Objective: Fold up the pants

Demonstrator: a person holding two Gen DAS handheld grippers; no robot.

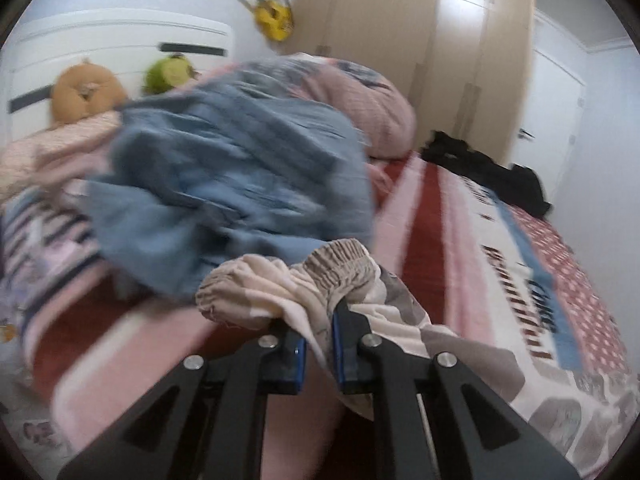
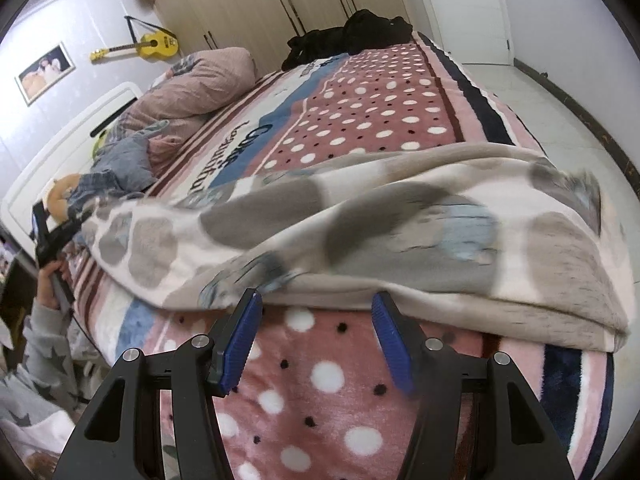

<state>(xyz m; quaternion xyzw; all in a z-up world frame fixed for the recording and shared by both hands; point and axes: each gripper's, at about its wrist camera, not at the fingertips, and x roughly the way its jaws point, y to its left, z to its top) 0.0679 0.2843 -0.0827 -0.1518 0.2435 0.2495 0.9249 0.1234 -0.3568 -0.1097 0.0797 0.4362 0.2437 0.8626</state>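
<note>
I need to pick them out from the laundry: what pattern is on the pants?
Cream with grey patches, some pale blue, on the pants; clearest in the right wrist view.

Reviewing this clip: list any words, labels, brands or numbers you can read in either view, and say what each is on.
Large dark lettering on the blanket, printed on its white band: blurred and seen at an angle, not readable for certain.
Round mark on the yellow guitar: too small to read.
Framed picture on the wall: no text visible.
Pants: pattern only, no lettering.

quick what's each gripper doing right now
left gripper: shut on the pants, at the elastic waistband
right gripper: open, holding nothing, pads at the pants' near edge
</note>
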